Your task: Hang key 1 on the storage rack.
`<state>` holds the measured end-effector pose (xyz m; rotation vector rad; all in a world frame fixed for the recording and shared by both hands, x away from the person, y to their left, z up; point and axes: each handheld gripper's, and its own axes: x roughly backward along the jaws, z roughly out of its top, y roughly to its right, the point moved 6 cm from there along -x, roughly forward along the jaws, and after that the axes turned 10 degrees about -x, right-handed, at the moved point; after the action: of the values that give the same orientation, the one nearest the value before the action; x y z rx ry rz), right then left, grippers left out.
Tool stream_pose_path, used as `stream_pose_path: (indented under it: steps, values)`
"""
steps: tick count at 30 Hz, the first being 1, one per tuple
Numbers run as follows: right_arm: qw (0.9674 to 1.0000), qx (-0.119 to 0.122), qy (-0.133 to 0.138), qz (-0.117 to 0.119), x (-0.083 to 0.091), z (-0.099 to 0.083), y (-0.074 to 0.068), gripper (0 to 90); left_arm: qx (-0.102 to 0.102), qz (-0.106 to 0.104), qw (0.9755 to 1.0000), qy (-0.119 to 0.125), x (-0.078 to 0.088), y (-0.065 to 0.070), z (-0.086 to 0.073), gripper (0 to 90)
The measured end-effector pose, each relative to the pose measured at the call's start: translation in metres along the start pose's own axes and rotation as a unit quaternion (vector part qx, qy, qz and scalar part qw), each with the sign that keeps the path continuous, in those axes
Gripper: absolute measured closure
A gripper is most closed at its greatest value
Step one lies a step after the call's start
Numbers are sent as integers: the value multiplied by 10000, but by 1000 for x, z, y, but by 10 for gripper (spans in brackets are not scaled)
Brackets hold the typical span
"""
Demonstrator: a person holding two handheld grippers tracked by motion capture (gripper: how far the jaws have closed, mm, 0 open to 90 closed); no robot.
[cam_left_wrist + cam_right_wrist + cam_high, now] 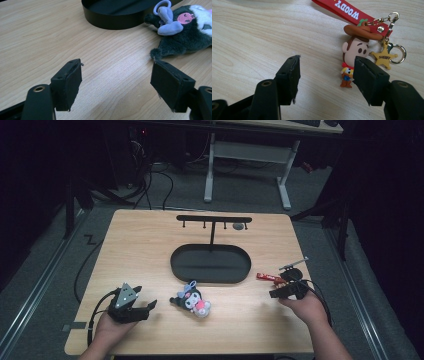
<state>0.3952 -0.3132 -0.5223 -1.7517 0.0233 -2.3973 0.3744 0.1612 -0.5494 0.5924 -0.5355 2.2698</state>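
The right gripper [324, 77] has its jaws apart beside the cowboy keychain [354, 57] near the desk's right edge. They could slip off its strap [342, 11]. The left gripper's [117, 85] jaws stand apart too.

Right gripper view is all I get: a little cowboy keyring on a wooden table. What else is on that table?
Observer: A black oval tray lies mid-table, with a T-shaped hook stand rising behind it.
Operator: Any other toys?
Observer: Yes, a dark plush toy with a lilac bow lies just in front of the tray.
Operator: Is the other hand doing anything?
Observer: The left gripper sits beside the plush toy, jaws apart with bare wood between them.
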Motion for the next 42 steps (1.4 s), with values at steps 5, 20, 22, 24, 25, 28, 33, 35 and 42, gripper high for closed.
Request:
stream_pose_path:
  steps: [5,20,22,24,25,28,33,35,42]
  values:
    - [9999,-60,-21,-92,-4,4,0,384,-47,1,10000,28,4,1,0,252]
    - [9991,-271,-151,-274,-17,7,15,441,-42,-49,10000,-11,1,2,0,252]
    - [9990,-240,-191,-335,-18,7,15,453,-66,-57,10000,-27,0,3,-1,251]
    - [9990,-250,-142,-332,-17,8,15,477,-91,-69,9999,-31,0,4,0,251]
    - [9990,-234,-116,-352,-16,9,15,477,-89,-71,9999,-23,-1,4,0,251]
    - [9987,-213,-165,-441,-18,10,15,470,-120,-100,9999,-49,-1,5,0,251]
    - [9983,-106,-203,-540,-23,12,14,492,-120,-110,9999,-41,-1,5,0,251]
    - [9980,-82,-218,-592,-25,13,14,508,-160,-125,9998,-68,-2,6,0,250]
    - [9976,-122,-306,-603,-30,14,16,529,-180,-152,9997,-84,-2,7,-1,249]
